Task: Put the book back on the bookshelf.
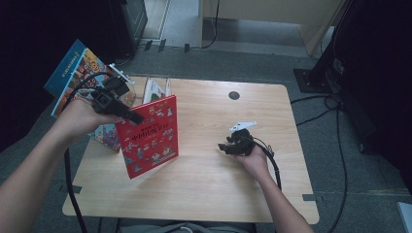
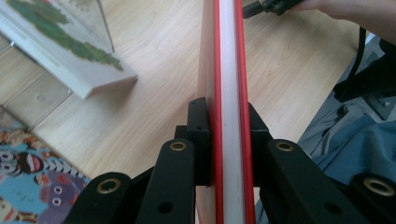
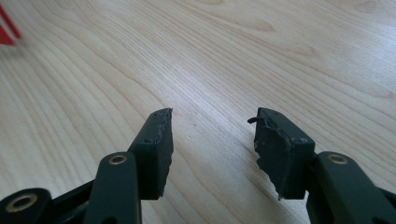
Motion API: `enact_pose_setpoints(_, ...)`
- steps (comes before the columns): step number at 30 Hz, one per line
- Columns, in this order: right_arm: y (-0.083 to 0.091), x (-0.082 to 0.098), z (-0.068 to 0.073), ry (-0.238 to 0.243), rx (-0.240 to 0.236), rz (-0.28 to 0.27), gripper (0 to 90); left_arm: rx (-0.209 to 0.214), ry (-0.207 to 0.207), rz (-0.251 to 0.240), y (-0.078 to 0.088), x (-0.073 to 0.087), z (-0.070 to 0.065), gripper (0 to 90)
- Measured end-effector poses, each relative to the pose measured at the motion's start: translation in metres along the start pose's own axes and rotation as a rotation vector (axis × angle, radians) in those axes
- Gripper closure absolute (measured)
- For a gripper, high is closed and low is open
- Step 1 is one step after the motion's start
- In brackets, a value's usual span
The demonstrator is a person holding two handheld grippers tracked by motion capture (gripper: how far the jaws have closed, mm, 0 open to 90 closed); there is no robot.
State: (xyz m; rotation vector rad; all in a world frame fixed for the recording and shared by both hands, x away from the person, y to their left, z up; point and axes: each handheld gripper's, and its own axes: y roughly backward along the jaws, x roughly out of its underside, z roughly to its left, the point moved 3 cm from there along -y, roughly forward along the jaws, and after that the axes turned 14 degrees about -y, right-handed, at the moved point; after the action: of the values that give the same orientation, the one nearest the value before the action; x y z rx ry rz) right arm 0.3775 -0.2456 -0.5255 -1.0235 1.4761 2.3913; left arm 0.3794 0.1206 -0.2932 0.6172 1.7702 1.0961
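A red picture book (image 1: 149, 135) hangs upright over the left half of the wooden table (image 1: 214, 184), its cover facing me. My left gripper (image 1: 135, 118) is shut on the book's top left corner. In the left gripper view the red book (image 2: 229, 70) runs edge-on between the two black jaws, its white page block pinched between them, with the left gripper (image 2: 228, 126) clamped across it. My right gripper (image 1: 224, 146) rests low over the table's middle, right of the book. In the right gripper view the right gripper (image 3: 212, 128) stands open above bare wood.
A second picture book (image 1: 156, 90) stands behind the red one. A colourful book (image 1: 77, 68) leans at the table's left edge. A dark round hole (image 1: 234, 95) marks the far side. Cables (image 1: 335, 126) trail over the floor at the right.
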Motion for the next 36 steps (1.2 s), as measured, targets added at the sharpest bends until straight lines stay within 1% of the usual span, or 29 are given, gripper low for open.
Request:
enact_pose_setpoints(1, -0.001, 0.001, 0.001, 0.009, 0.013, 0.001, 46.9, -0.002, 0.007, -0.002, 0.002, 0.003, 0.001, 80.1)
enact_pose_setpoints(3, -0.004, 0.003, 0.001, 0.021, 0.016, 0.008, 46.8, -0.012, 0.024, -0.011, 0.006, 0.009, 0.002, 80.1)
enact_pose_setpoints(5, -0.006, 0.005, 0.002, 0.039, 0.031, -0.018, 46.8, -0.022, 0.036, -0.012, 0.010, 0.016, 0.004, 80.0)
enact_pose_setpoints(9, -0.007, 0.007, 0.002, 0.050, 0.030, -0.033, 43.7, -0.035, 0.070, -0.018, 0.019, 0.028, 0.007, 80.1)
enact_pose_setpoints(11, -0.007, 0.009, 0.002, 0.074, 0.039, -0.047, 42.7, -0.042, 0.088, -0.027, 0.022, 0.033, 0.009, 80.1)
enact_pose_setpoints(14, -0.008, 0.013, 0.003, 0.080, 0.045, -0.078, 39.7, -0.056, 0.114, -0.035, 0.028, 0.042, 0.013, 80.0)
enact_pose_setpoints(16, -0.009, 0.015, 0.003, 0.080, 0.036, -0.101, 38.3, -0.059, 0.127, -0.054, 0.033, 0.049, 0.017, 80.0)
enact_pose_setpoints(17, -0.009, 0.015, 0.002, 0.085, 0.034, -0.106, 37.9, -0.061, 0.137, -0.061, 0.035, 0.053, 0.020, 80.0)
enact_pose_setpoints(18, -0.009, 0.015, 0.002, 0.084, 0.032, -0.112, 37.5, -0.063, 0.155, -0.072, 0.037, 0.056, 0.022, 80.0)
enact_pose_setpoints(21, -0.009, 0.017, 0.002, 0.080, 0.031, -0.120, 35.8, -0.070, 0.183, -0.080, 0.043, 0.066, 0.027, 80.0)
enact_pose_setpoints(24, -0.010, 0.017, 0.002, 0.086, 0.027, -0.129, 35.5, -0.084, 0.220, -0.080, 0.050, 0.073, 0.032, 80.0)
enact_pose_setpoints(27, -0.010, 0.017, 0.002, 0.085, 0.027, -0.129, 35.5, -0.099, 0.251, -0.080, 0.055, 0.080, 0.037, 80.0)
enact_pose_setpoints(28, -0.010, 0.017, 0.002, 0.084, 0.027, -0.129, 35.4, -0.104, 0.268, -0.085, 0.056, 0.081, 0.038, 80.0)
enact_pose_setpoints(32, -0.010, 0.017, 0.002, 0.082, 0.029, -0.130, 35.2, -0.116, 0.315, -0.087, 0.058, 0.084, 0.046, 80.0)
enact_pose_setpoints(36, -0.010, 0.017, 0.002, 0.081, 0.028, -0.130, 35.2, -0.122, 0.334, -0.092, 0.057, 0.083, 0.054, 79.9)
